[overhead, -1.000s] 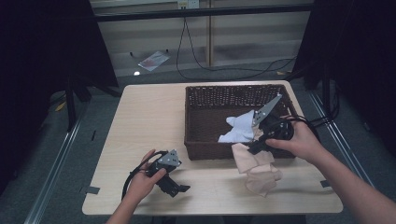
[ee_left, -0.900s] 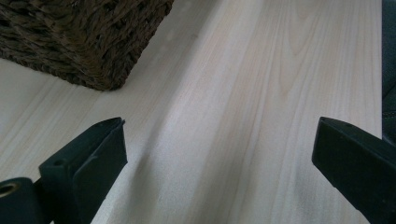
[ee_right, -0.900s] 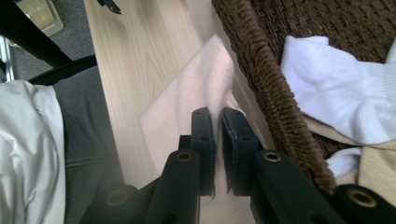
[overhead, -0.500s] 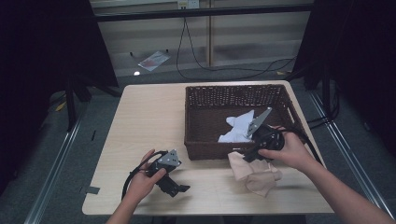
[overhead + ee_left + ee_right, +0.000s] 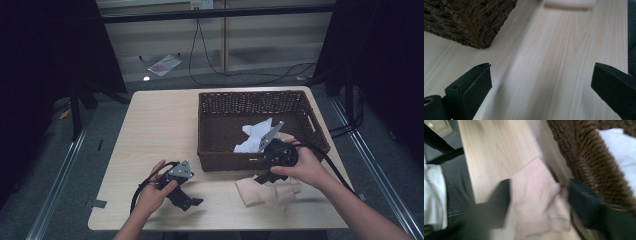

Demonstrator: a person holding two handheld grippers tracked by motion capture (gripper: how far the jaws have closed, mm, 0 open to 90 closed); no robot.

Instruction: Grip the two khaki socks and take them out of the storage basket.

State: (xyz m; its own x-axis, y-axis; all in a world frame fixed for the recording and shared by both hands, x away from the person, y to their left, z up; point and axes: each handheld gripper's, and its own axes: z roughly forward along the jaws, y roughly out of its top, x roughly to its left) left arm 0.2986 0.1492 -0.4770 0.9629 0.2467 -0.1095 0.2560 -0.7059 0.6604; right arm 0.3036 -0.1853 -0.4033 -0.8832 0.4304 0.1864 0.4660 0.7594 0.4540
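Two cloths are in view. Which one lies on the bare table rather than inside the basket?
The pale pink cloth, lying on the table in front of the basket. The white cloth lies inside it.

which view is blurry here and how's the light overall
Right gripper view: motion-smeared, the right claw and pale pink folded cloth soft-edged. Left gripper view: near wood grain sharp, the dark brown woven wicker basket slightly soft. High view: dim, dark surroundings, the light wooden table evenly lit.

Dim room, evenly lit table (image 5: 165, 130); right gripper view smeared by motion blur.
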